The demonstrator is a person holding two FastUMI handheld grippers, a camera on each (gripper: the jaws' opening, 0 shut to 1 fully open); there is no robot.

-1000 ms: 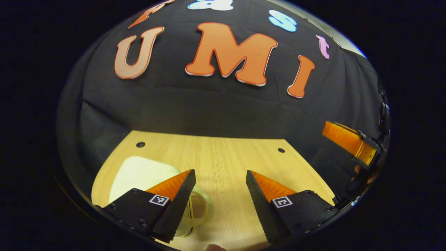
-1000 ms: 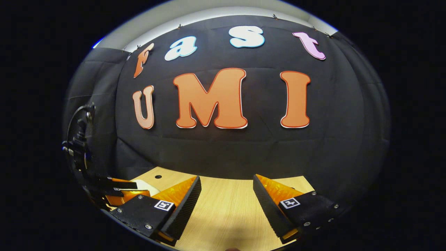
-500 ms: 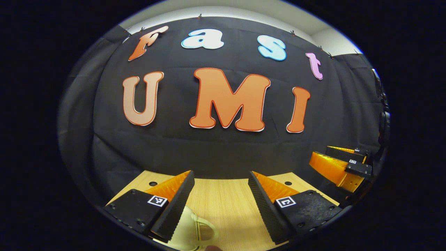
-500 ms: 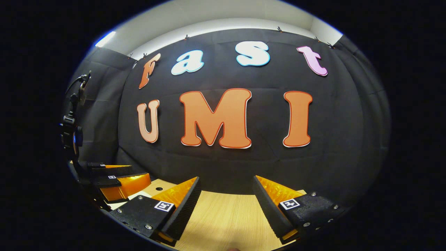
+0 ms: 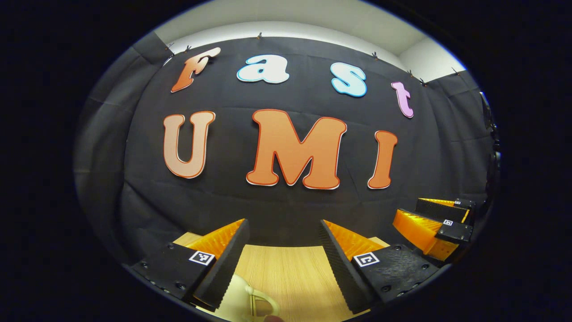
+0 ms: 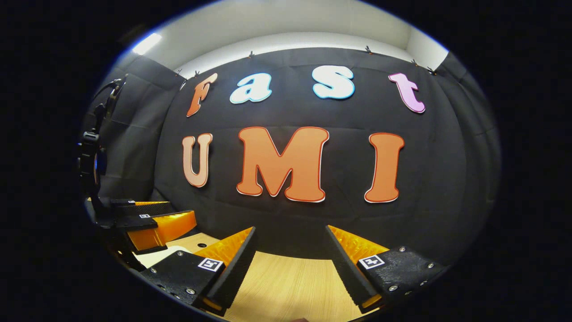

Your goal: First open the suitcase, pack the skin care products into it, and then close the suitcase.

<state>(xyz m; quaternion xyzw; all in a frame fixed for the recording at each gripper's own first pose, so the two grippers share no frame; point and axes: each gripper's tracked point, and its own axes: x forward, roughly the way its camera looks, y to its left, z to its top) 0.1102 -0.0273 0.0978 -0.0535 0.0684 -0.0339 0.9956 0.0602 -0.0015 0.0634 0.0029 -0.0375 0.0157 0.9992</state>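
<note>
A cream suitcase (image 5: 243, 302) with a looped handle lies on the wooden table (image 5: 286, 273), low in the left gripper view, just under and behind my left gripper (image 5: 282, 223). That gripper is open and holds nothing. Farther to the right in this view is my right gripper (image 5: 409, 209), level with the table's edge. In the right gripper view my right gripper (image 6: 290, 229) is open and empty above the table (image 6: 286, 286). My left gripper (image 6: 183, 210) is at the left there, above a cream corner of the suitcase (image 6: 152, 257).
The black booth wall stands close behind the table's far edge. A small hole (image 6: 202, 245) marks the tabletop near the suitcase corner. A dark stand with cables (image 6: 94, 156) rises at the far left of the right gripper view.
Both grippers have tilted up and risen, so the wall takes more of each view and the table less. The suitcase has slid toward the bottom of the left gripper view. Both stay open.
</note>
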